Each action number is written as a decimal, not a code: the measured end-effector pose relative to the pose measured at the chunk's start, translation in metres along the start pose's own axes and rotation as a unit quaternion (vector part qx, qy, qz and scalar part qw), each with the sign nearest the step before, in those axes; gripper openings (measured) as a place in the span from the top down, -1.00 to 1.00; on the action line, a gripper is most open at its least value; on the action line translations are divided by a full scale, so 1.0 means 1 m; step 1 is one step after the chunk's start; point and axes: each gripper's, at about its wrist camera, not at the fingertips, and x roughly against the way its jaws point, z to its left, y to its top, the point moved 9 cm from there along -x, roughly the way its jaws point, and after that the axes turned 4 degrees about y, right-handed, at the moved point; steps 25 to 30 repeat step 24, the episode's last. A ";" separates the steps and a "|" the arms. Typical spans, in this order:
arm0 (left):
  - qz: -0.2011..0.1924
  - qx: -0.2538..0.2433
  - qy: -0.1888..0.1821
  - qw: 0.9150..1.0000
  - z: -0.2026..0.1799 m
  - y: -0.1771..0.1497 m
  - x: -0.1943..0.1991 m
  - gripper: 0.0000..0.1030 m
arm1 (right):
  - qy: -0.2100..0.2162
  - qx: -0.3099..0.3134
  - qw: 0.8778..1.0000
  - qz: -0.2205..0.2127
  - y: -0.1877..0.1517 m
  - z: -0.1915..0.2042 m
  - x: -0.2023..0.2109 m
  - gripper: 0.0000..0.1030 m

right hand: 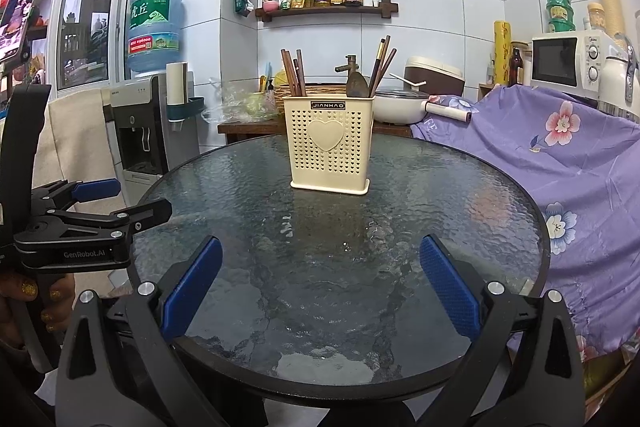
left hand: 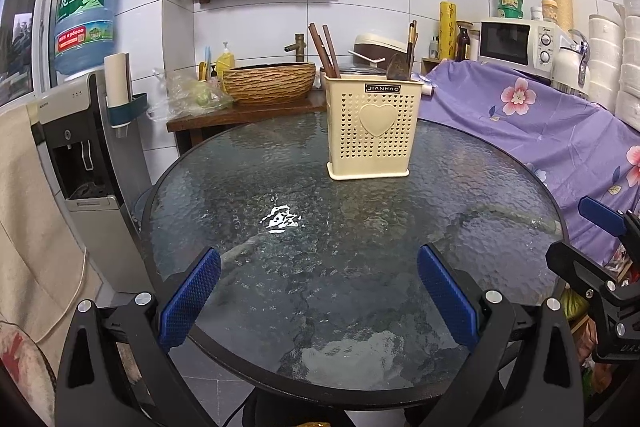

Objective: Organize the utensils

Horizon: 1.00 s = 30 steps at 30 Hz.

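A cream plastic utensil holder (left hand: 373, 126), rectangular, perforated with small holes and embossed with a heart, is stood on the far part of a round table (left hand: 240, 195) of rippled dark glass with a black rim. Brown chopsticks (left hand: 322, 50) are seen leaning out of the holder's left compartment, and further sticks with a dark spoon-like piece (right hand: 356, 85) out of its right one. The left gripper (left hand: 319, 297) is held level before the holder, its blue ribbed pads spread wide with nothing between them. The right gripper (right hand: 320, 281) is likewise spread and empty. Only in the right wrist view are fingers (right hand: 24, 289) shown around the left gripper's handle.
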 end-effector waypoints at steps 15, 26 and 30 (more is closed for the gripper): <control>0.003 -0.001 -0.001 1.000 -0.003 -0.002 -0.001 -0.88 | -0.001 -0.002 1.000 0.002 -0.001 -0.001 -0.003 -0.89; 0.008 -0.007 0.004 1.000 -0.008 -0.004 -0.002 -0.88 | -0.001 -0.004 1.000 0.005 -0.002 -0.001 -0.004 -0.89; 0.008 -0.007 0.004 1.000 -0.008 -0.004 -0.002 -0.88 | -0.001 -0.004 1.000 0.005 -0.002 -0.001 -0.004 -0.89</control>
